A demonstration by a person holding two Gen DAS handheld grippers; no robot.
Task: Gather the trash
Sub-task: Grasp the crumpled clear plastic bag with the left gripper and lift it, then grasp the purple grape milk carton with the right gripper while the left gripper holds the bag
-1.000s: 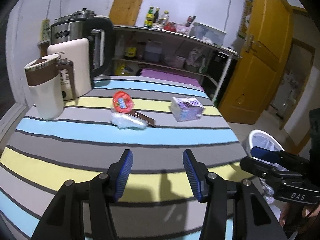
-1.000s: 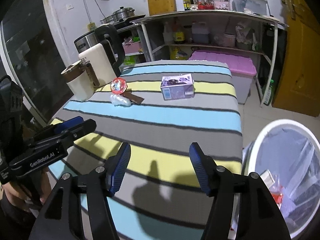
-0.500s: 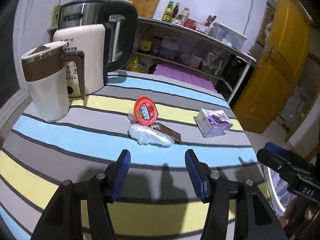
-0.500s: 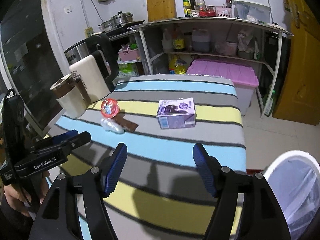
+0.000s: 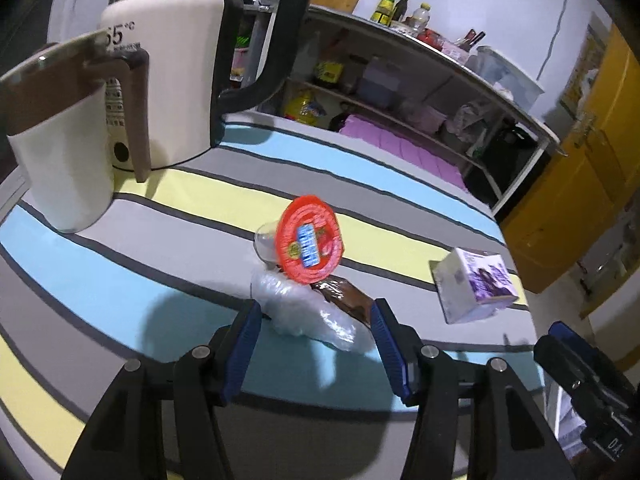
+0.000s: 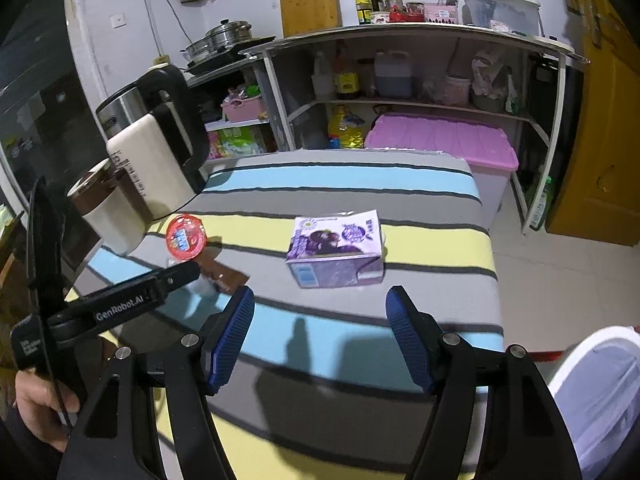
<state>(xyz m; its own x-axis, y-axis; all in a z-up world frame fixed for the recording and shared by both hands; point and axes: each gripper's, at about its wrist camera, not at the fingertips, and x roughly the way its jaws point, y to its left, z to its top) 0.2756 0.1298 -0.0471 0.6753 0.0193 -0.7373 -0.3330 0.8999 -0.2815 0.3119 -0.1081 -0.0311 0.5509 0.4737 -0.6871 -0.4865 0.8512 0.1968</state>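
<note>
A crumpled clear plastic wrapper [image 5: 304,312] lies on the striped table [image 5: 168,280], with a brown wrapper [image 5: 344,294] and a clear cup with a red lid [image 5: 310,240] just behind it. My left gripper [image 5: 314,346] is open, its fingers either side of the clear wrapper. A purple carton [image 6: 336,250] lies on its side further right; it also shows in the left wrist view [image 5: 474,286]. My right gripper [image 6: 320,338] is open and empty, just short of the carton. The red-lidded cup [image 6: 186,236] shows at the left of the right wrist view.
A white mug with a brown lid [image 5: 60,136] and a cream electric kettle [image 5: 168,80] stand at the table's back left. A white bin with a liner [image 6: 600,392] stands on the floor off the table's right edge. Shelves [image 6: 420,72] and a pink storage box [image 6: 440,138] lie behind.
Both grippers have moved forward over the table. The left one has come up to the clear wrapper, the right one nearer to the purple carton. Both jaws stay open.
</note>
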